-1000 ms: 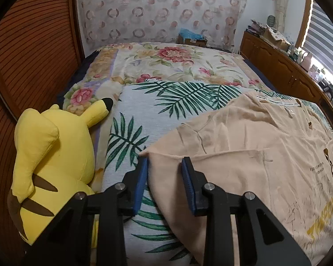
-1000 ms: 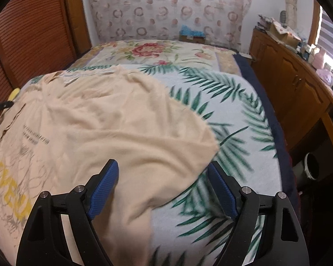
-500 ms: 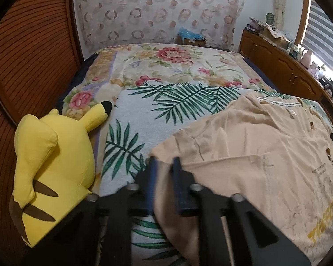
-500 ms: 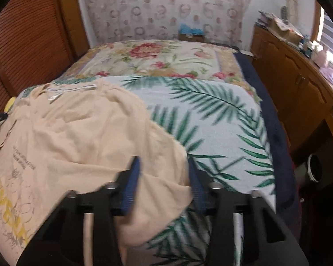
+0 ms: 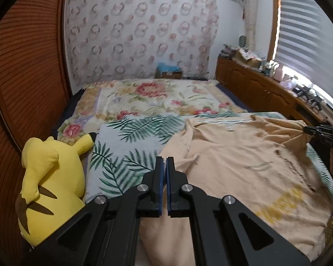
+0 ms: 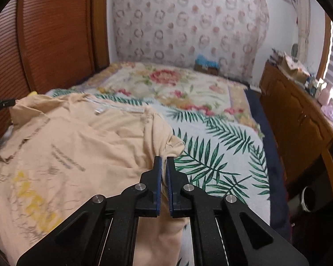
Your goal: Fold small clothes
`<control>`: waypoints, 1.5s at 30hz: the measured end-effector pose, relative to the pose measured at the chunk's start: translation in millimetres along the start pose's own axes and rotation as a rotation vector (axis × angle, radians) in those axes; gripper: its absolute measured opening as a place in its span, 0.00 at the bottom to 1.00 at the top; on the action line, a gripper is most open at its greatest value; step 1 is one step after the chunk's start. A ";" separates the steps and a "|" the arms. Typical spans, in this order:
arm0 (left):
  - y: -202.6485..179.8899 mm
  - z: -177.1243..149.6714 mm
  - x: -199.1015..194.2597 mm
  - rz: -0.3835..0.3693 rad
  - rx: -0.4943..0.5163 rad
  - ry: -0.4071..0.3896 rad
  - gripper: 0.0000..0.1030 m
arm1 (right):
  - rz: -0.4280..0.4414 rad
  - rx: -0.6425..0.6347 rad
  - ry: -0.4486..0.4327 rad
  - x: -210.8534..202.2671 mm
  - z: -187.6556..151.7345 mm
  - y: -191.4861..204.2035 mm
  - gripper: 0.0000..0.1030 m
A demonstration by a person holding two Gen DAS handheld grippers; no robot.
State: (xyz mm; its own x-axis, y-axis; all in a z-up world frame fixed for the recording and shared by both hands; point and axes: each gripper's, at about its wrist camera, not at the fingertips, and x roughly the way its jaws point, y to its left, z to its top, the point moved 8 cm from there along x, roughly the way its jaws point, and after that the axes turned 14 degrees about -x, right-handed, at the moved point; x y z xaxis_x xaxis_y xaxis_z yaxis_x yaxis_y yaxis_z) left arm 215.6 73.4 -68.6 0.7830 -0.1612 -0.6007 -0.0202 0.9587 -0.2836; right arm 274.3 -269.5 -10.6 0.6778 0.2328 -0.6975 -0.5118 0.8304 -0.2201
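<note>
Where pinched, soft T-shirt (image 5: 244, 168) bunches.

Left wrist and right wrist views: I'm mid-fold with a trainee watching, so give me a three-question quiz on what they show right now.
1. True or false: both claws are shut on the peach T-shirt.
2. What lies left of the shirt in the left wrist view? A) a folded towel B) a yellow plush toy C) a laundry basket
3. Fill in: the bedcover directly under the shirt is printed with green ____ leaves.

Key
1. True: the left claw and the right claw each pinch an edge of the fabric.
2. B: the yellow plush toy sits beside the wooden panel.
3. Palm: the palm-leaf cover.
</note>
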 end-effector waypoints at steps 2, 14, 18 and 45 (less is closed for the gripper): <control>-7.3 -8.2 -23.9 -0.022 0.000 -0.027 0.00 | -0.003 0.000 -0.026 -16.8 2.3 4.6 0.02; -8.7 -47.4 -122.7 -0.081 0.000 -0.094 0.00 | 0.018 0.029 -0.109 -134.3 -43.1 22.5 0.01; -8.8 -52.4 -143.7 -0.089 -0.006 -0.107 0.00 | 0.005 0.020 -0.113 -162.7 -50.2 24.1 0.01; 31.3 -110.6 -39.8 0.041 -0.028 0.192 0.21 | 0.060 0.069 0.068 -80.9 -98.8 18.3 0.45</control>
State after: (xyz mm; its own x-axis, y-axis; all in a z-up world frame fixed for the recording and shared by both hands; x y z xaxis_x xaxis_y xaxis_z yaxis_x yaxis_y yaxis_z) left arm 115.1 83.9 -136.3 0.6484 -0.1668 -0.7428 -0.0686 0.9589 -0.2752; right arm 158.0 -323.2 -25.6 0.6082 0.2500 -0.7534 -0.5110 0.8496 -0.1307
